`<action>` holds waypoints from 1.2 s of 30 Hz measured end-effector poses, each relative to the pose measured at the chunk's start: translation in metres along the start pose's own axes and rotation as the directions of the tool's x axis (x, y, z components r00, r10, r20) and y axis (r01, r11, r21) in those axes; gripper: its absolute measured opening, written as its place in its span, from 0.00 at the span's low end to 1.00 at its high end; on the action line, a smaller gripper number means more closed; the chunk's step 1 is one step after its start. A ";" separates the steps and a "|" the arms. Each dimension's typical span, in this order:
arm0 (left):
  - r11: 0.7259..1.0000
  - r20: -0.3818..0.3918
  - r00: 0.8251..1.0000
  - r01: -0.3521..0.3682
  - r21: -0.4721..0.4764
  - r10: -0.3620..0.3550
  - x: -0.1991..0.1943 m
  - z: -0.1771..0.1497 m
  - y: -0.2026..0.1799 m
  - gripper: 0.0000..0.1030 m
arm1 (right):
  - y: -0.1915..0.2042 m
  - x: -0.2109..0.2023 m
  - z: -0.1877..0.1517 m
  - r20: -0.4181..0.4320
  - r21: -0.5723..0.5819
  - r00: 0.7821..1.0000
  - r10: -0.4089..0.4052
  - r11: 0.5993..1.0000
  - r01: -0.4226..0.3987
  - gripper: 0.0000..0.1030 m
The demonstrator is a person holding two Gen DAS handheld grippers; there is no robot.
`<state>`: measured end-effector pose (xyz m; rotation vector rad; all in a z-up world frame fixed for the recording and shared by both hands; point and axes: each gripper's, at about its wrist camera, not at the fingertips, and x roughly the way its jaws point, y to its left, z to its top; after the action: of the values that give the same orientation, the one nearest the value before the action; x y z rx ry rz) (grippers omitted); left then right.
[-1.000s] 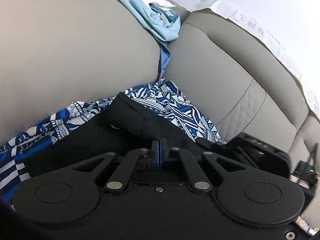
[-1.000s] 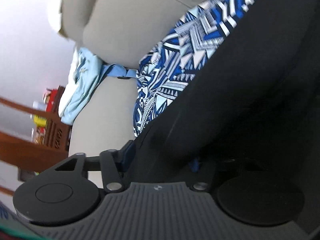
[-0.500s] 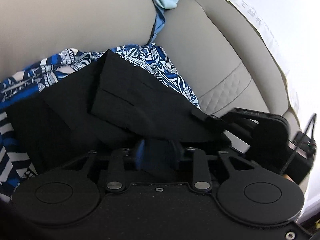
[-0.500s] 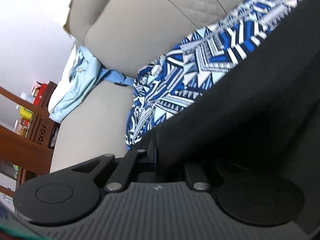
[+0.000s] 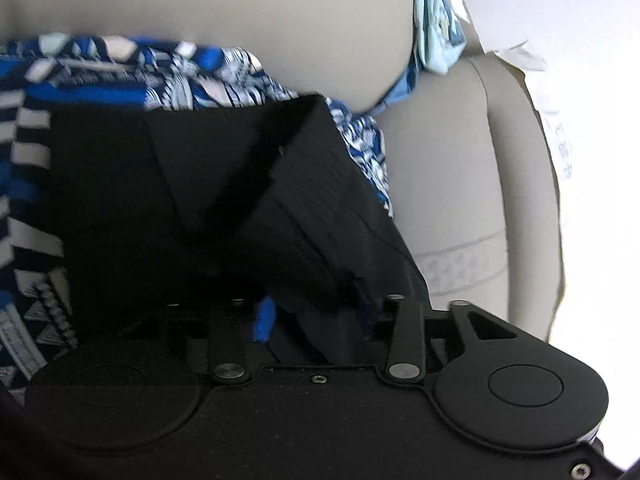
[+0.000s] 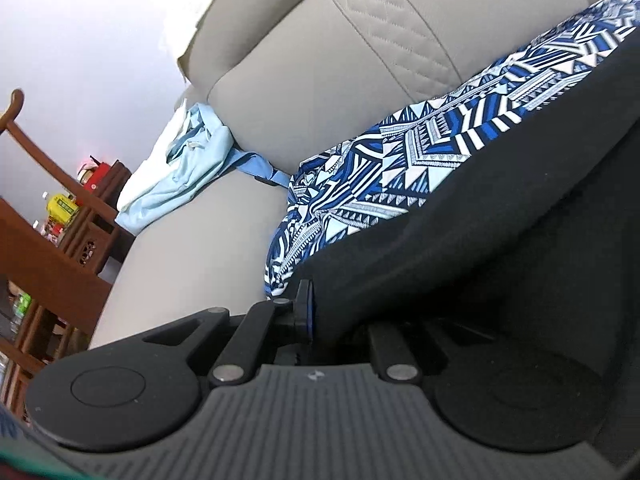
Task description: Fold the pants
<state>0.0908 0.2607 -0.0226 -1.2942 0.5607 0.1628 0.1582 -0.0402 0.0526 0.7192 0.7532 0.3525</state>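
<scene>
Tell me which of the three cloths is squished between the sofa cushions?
The light blue garment, wedged in the gap between the cushions. The black pants and patterned blue-and-white cloth lie on the seat.

The black pants [image 6: 500,240] drape over the right gripper [image 6: 320,312], hiding its right finger; only the left finger [image 6: 304,308] shows, and the garment runs off the right edge. In the left wrist view, cloth bunched between the left gripper [image 5: 316,312] fingers covers most of both pads. The patterned cloth [image 5: 80,76] is motion-blurred at upper left. Small items on the wooden shelf [image 6: 60,216] at left are too small to identify.
</scene>
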 end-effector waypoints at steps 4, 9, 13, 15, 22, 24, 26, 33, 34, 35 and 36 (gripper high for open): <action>0.981 0.129 0.987 -0.118 0.154 0.099 -0.014 -0.004 -0.015 0.14 | 0.000 -0.006 -0.024 0.044 -0.058 0.997 -0.059 0.996 0.061 0.11; 0.965 0.190 0.975 -0.155 0.214 0.115 -0.028 -0.003 -0.024 0.12 | -0.020 0.001 -0.024 0.059 -0.032 0.992 -0.113 0.993 0.115 0.17; 0.958 0.207 0.971 -0.171 0.231 0.123 -0.030 0.002 -0.032 0.12 | -0.049 -0.003 -0.006 0.095 0.037 0.980 -0.174 0.985 0.171 0.17; 0.953 0.208 0.969 -0.184 0.239 0.135 -0.034 0.000 -0.028 0.12 | -0.070 -0.008 0.008 0.123 0.090 0.965 -0.232 0.971 0.222 0.18; 0.945 0.198 0.965 -0.220 0.243 0.173 -0.035 0.000 -0.020 0.12 | -0.151 -0.041 0.075 0.249 0.232 0.861 -0.443 0.891 0.391 0.27; 0.937 0.208 0.961 -0.236 0.257 0.185 -0.033 -0.001 -0.020 0.12 | -0.166 -0.051 0.095 0.272 0.250 0.818 -0.507 0.858 0.448 0.31; 0.932 0.212 0.958 -0.247 0.264 0.194 -0.032 -0.002 -0.020 0.12 | -0.192 -0.062 0.116 0.284 0.301 0.778 -0.561 0.822 0.483 0.31; 0.922 0.193 0.953 -0.281 0.266 0.234 -0.022 0.000 -0.017 0.13 | -0.283 -0.100 0.184 0.281 0.406 0.715 -0.640 0.754 0.516 0.24; 0.918 0.197 0.951 -0.287 0.274 0.238 -0.021 -0.001 -0.018 0.13 | -0.295 -0.107 0.192 0.282 0.419 0.705 -0.651 0.744 0.520 0.24; 0.912 0.203 0.949 -0.295 0.287 0.243 -0.019 -0.002 -0.019 0.13 | -0.304 -0.108 0.204 0.280 0.432 0.692 -0.666 0.731 0.529 0.22; 0.906 0.208 0.946 -0.302 0.297 0.247 -0.018 -0.003 -0.020 0.13 | -0.315 -0.112 0.214 0.275 0.445 0.679 -0.681 0.716 0.538 0.22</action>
<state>0.0827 0.2553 0.0030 -0.8653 0.5980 0.3938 0.2487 -0.4221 -0.0037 0.7693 0.5965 -0.5702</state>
